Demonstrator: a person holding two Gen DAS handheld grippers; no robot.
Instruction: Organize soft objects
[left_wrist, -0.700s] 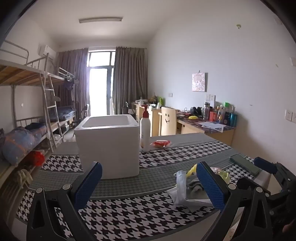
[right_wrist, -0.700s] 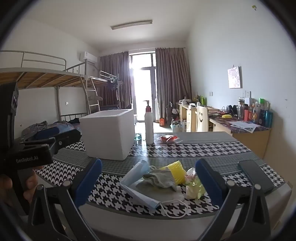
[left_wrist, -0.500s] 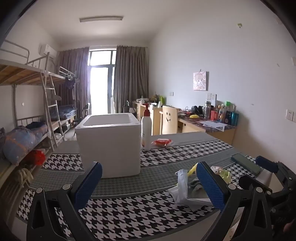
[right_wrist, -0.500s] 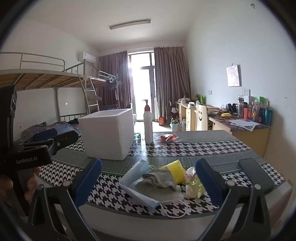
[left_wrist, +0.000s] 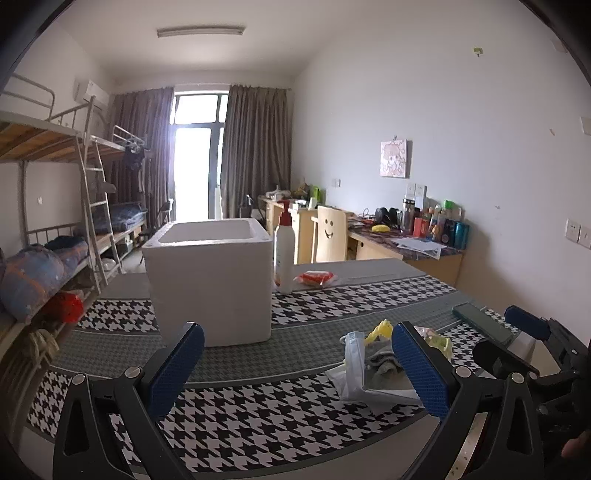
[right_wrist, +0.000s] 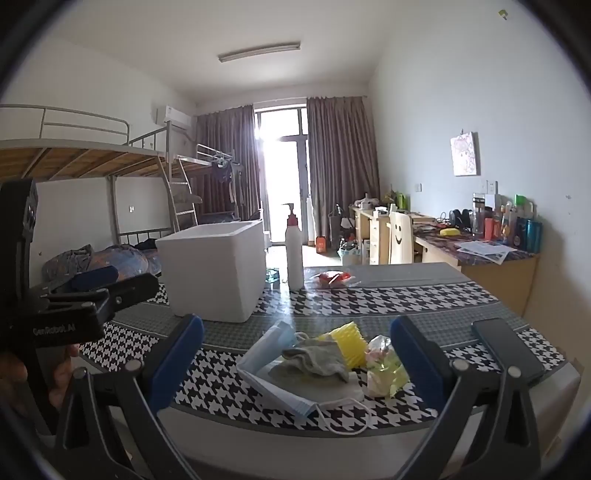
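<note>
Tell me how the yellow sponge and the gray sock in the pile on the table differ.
The yellow sponge is bright and ridged, while the gray sock is dull and smooth-knit. The sponge stands up holding a blocky shape; the sock lies limp and crumpled. The sponge sits behind, partly hidden by the sock, which drapes over the face mask. Both are in the same pile, with neither gripper touching them.

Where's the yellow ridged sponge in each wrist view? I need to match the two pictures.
Left wrist: the yellow sponge peeks out at lower right of centre, behind the mask and just left of the gripper's right finger.
Right wrist: the yellow sponge sits at lower centre, behind the grey sock.
Shared landmark: the white foam box, beyond and left of the pile.
</note>
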